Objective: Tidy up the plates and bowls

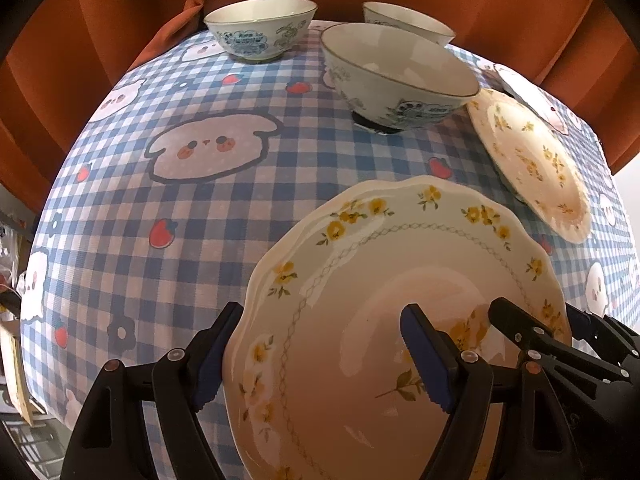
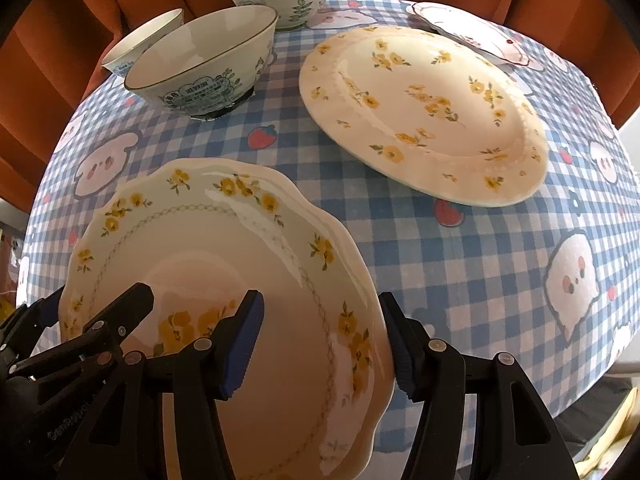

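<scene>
Both grippers, my left point(image 1: 318, 354) and right point(image 2: 322, 346), clamped opposite rims of the scalloped plate point(image 1: 360, 280), tilted, face up, its far edge toward the bowls point(image 1: 396, 76)

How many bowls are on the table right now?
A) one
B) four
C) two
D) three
D: the right wrist view shows three bowls at the far side of the checked tablecloth: the near bowl, one behind it to the left and one behind to the right.
</scene>
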